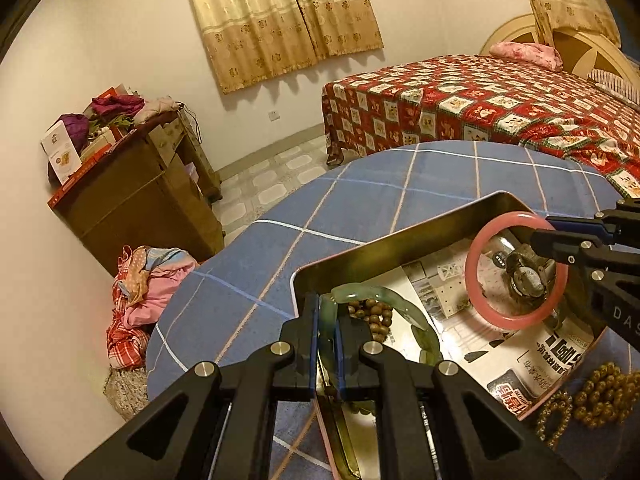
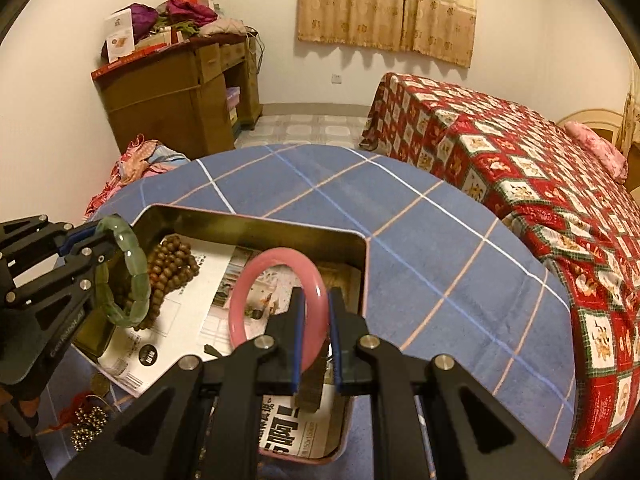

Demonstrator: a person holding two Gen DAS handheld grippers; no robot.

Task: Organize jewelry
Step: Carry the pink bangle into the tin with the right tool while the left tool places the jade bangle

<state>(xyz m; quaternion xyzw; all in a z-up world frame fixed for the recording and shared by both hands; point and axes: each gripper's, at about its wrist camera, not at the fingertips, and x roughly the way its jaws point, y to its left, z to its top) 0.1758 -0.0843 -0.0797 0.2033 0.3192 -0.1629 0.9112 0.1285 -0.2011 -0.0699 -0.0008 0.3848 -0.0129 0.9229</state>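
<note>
- Bedroom, cream walls, curtains (image 2: 386, 4) drawn, bed (image 2: 520, 168) under a red patterned cover; up front a table in blue checked cloth (image 2: 420, 248).
- On the cloth, a metal tin (image 2: 256, 226) lined with newspaper, long axis running away toward the bed.
- Left gripper (image 1: 328, 322) reaching in low from the near left corner, fingers nearly closed, pinching a green bangle (image 2: 132, 272); ring upright on edge over the tin's left end.
- Brown wooden beads (image 2: 170, 264) heaped just behind it inside the tin.
- Right gripper (image 2: 316, 328) coming in level from the right, clamped narrow on a pink bangle (image 1: 516, 268); hoop upright, hanging above the tin's right half.
- Watch (image 1: 524, 272) lying flat under the pink hoop.
- Gold bead strands (image 1: 600, 394) loose on the cloth, just outside the near wall.
</note>
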